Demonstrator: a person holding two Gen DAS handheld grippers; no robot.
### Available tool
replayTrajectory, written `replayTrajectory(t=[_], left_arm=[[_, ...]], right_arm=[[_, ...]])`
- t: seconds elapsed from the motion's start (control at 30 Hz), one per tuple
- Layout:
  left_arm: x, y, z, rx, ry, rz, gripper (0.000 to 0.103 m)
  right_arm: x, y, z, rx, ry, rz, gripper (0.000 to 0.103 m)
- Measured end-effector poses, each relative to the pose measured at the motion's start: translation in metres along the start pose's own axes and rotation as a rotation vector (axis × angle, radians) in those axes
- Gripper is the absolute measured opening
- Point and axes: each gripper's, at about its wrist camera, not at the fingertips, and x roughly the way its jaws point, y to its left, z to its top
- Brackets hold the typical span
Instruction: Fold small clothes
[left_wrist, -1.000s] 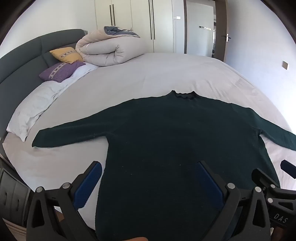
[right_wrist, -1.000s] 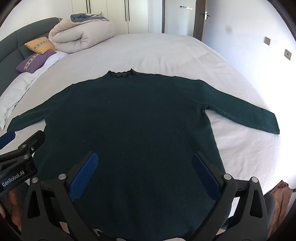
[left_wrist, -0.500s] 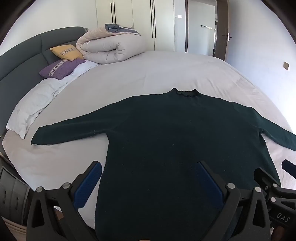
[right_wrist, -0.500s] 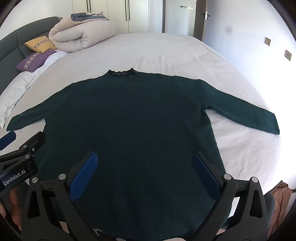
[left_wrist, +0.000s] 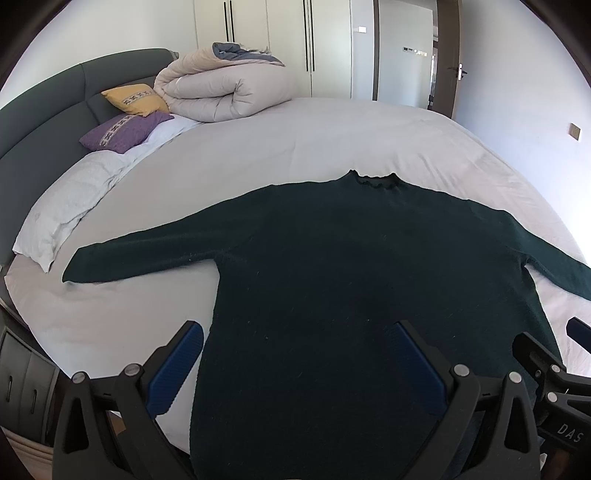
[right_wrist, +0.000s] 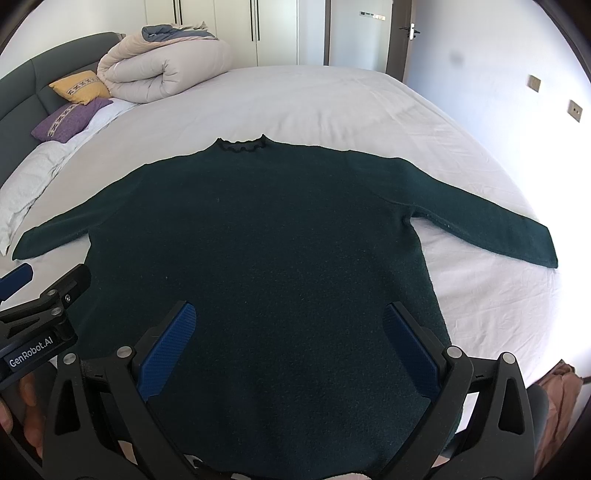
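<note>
Dark green knit, the sweater lies flat and face-up across the near half of the bed, collar at 12 o'clock, hem toward the cameras, both sleeves spread out to 9 and 3 o'clock. The right sleeve's cuff stops short of the bed's right edge, with a strip of bare white sheet beyond it; the left cuff lies near the left edge, just beside the white pillow. Beyond the collar the sheet runs open and unoccupied to the far edge (plenty of room there). At 10 to 11 o'clock sit a purple cushion, a yellow cushion and a rolled beige duvet against the dark headboard, well apart from the sweater. The left tool hangs above the hem's left part, jaws spread wide with nothing between them; the right tool hangs above the hem's middle, likewise wide apart and empty. A hand shows on the left tool's grip.
</note>
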Motion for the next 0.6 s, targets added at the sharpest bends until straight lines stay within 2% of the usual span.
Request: replayTrajectory(t=[0.6], left_arm=[[0.0043, 0.0024, -0.0002, -0.006, 0.013, 0.002, 0.103]], right_arm=[[0.001, 0.0008, -0.0013, 0.0, 0.0, -0.001, 0.103]])
